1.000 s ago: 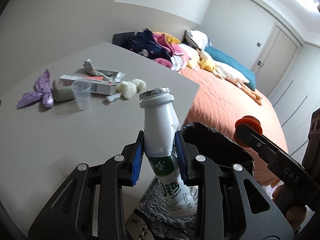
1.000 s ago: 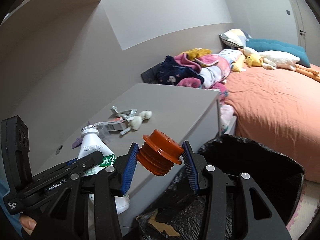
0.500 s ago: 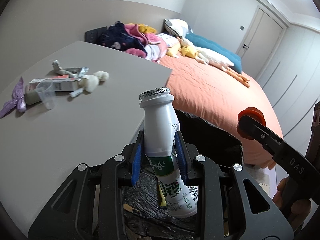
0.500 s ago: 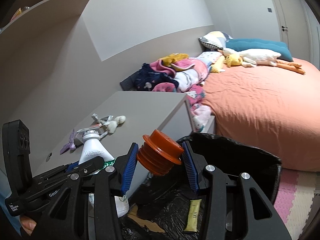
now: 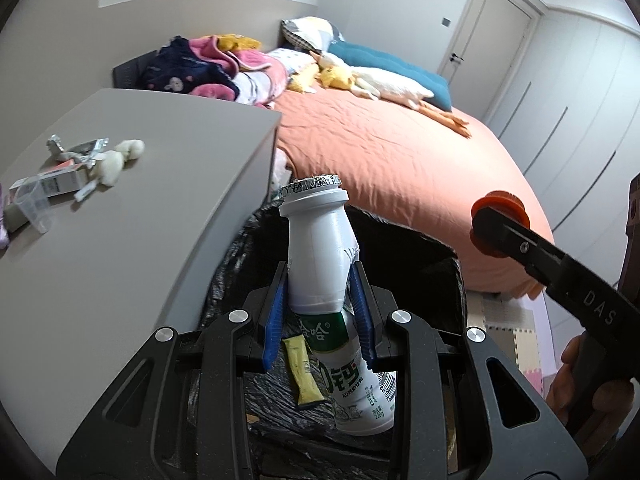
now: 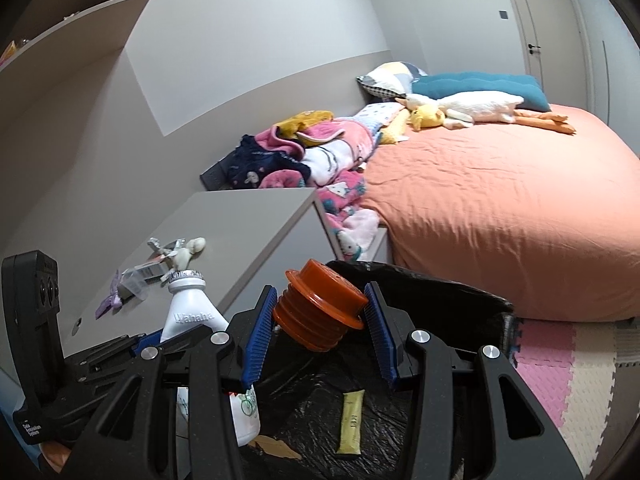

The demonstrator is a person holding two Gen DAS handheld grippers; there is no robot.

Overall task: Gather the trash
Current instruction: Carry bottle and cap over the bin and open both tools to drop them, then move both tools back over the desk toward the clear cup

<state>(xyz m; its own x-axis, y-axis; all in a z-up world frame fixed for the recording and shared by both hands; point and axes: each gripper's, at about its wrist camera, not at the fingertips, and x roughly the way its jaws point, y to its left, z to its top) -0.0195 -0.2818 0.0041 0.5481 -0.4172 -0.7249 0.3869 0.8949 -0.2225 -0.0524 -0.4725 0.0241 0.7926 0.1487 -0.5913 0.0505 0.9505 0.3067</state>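
Hovering over black-lined bin (image 5: 452, 276), lower frame: left gripper (image 5: 319, 312) clamps white plastic bottle (image 5: 320, 256), right gripper (image 6: 316, 330) clamps ribbed orange cap (image 6: 320, 314); release once centred.

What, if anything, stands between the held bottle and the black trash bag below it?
Nothing visible does: the bottle in the left gripper hangs over the open trash bag, where only a yellow sachet lies.

a bed with an orange sheet (image 6: 500, 216) fills the right side of the room. a white plush goose (image 6: 476, 108) lies near its head, against a teal cushion (image 6: 480, 84) and a patterned pillow (image 6: 390, 80). pink and navy blankets (image 6: 304, 156) are heaped beside the grey desk (image 5: 120, 240). pink and cream foam mats (image 6: 560, 356) cover the floor.
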